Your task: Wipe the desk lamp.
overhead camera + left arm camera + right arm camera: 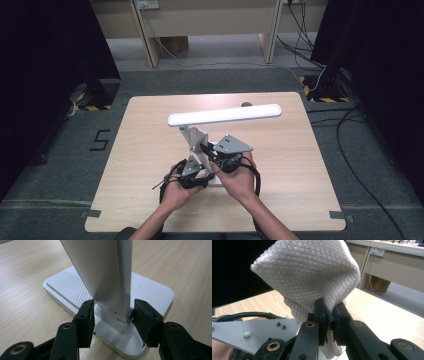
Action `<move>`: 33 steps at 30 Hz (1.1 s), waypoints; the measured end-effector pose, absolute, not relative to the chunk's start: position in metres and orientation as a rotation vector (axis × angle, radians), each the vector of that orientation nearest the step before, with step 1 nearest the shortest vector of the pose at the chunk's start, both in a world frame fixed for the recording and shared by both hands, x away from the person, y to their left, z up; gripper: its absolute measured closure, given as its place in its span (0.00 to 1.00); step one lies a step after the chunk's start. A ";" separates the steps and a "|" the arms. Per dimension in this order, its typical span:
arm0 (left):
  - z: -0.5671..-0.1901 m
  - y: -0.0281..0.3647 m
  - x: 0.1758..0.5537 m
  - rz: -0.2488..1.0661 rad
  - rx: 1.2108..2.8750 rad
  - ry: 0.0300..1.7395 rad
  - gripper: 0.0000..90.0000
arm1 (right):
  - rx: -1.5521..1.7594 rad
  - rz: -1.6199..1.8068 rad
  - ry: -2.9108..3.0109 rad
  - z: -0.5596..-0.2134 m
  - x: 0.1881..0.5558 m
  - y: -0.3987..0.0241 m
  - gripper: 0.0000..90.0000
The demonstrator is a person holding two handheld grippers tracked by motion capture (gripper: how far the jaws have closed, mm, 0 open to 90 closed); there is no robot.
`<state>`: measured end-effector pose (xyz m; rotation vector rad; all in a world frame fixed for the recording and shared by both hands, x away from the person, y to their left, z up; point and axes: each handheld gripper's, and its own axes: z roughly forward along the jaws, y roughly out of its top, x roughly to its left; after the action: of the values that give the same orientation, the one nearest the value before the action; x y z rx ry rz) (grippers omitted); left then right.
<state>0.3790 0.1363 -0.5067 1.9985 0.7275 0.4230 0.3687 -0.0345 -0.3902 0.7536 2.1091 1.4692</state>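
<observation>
Cloth (307, 277) pinched in right gripper (330, 315) (bunched)

Both hand-held grippers (202, 167) clamped, side-by-side.

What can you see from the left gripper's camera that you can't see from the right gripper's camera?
The left gripper view alone gives the lamp's white base with its ribbed patch, and the silver lamp arm standing between the left gripper, whose pads sit against the arm's foot. The right gripper view alone gives a white cloth pinched in the right gripper, a dark curtain, and a desk with a cardboard box under it. Both share the wooden table and black jaws rising from the bottom.
</observation>
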 end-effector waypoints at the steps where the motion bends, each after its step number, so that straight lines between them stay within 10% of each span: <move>1: -0.507 0.136 0.379 0.425 2.000 0.726 0.57 | 0.747 1.466 2.106 -0.391 0.369 -0.035 0.93; 33: -0.506 0.136 0.378 0.437 2.008 0.719 0.57 | 0.834 1.425 2.159 -0.421 0.370 -0.039 0.93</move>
<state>0.3778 0.1357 -0.5061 2.0076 0.7187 0.4371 0.3700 -0.0395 -0.4207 0.8340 2.1588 1.4247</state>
